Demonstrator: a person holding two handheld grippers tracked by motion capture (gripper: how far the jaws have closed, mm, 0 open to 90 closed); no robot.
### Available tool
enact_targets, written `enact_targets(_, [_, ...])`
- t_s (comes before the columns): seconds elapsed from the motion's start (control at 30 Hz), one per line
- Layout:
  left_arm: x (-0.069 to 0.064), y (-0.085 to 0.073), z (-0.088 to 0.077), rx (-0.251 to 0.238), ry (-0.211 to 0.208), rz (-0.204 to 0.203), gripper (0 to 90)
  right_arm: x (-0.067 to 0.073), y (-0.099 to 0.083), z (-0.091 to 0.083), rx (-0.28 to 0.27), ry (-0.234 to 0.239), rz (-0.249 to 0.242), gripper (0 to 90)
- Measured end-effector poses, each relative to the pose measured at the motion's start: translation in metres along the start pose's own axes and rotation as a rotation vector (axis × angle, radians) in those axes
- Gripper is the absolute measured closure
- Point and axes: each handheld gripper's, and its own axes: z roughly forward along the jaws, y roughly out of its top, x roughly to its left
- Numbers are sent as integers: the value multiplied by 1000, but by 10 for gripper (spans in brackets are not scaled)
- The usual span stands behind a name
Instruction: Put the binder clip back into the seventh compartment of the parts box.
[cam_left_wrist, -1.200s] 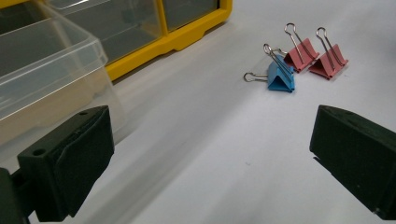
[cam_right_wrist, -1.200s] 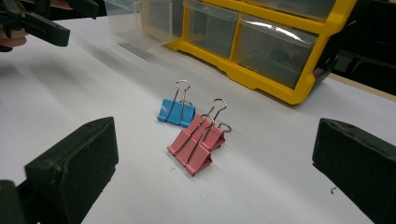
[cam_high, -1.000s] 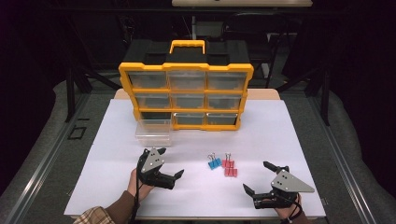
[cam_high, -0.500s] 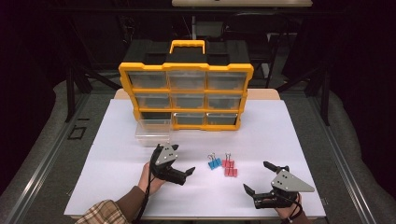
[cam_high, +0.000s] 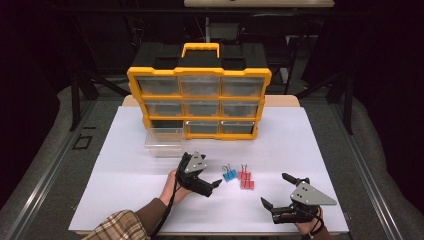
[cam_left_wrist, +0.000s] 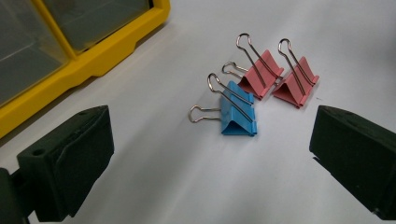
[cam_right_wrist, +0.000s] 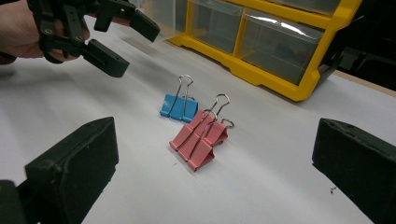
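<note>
A blue binder clip (cam_high: 229, 174) (cam_left_wrist: 238, 115) (cam_right_wrist: 178, 106) lies on the white table sheet, with two pink binder clips (cam_high: 245, 180) (cam_left_wrist: 280, 77) (cam_right_wrist: 198, 140) touching each other just to its right. My left gripper (cam_high: 210, 186) (cam_left_wrist: 210, 140) is open, low over the sheet just left of the blue clip, which sits ahead between its jaws without touching them. My right gripper (cam_high: 275, 189) (cam_right_wrist: 215, 156) is open near the front right, pointing at the pink clips from a distance. The left gripper (cam_right_wrist: 107, 42) also appears in the right gripper view, empty.
A yellow drawer organizer (cam_high: 199, 102) (cam_left_wrist: 93, 60) (cam_right_wrist: 261, 70) with a handle stands at the back centre. One clear drawer (cam_high: 162, 141) sits pulled out on the sheet before its lower left slot. The white sheet (cam_high: 300, 140) ends near my hands.
My left gripper has moved right and slightly forward, from the sheet's left-centre up to the blue clip. The right gripper and the clips have stayed put.
</note>
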Motion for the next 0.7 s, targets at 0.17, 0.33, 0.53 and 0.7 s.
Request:
enact_targets(0.17, [-3, 6, 11, 13, -18, 4, 0, 1, 0, 0, 3, 1, -3, 0])
enact_targets(0.33, [-4, 10, 23, 39, -33, 0, 10, 0, 0, 1, 5, 5, -2, 0])
enact_targets(0.53, [-4, 11, 35, 60, -36, -14, 108, 1, 0, 0, 6, 6, -5, 0])
enact_targets(0.7, [-1, 13, 43, 73, -38, -26, 201, 1, 0, 1, 10, 7, -3, 0])
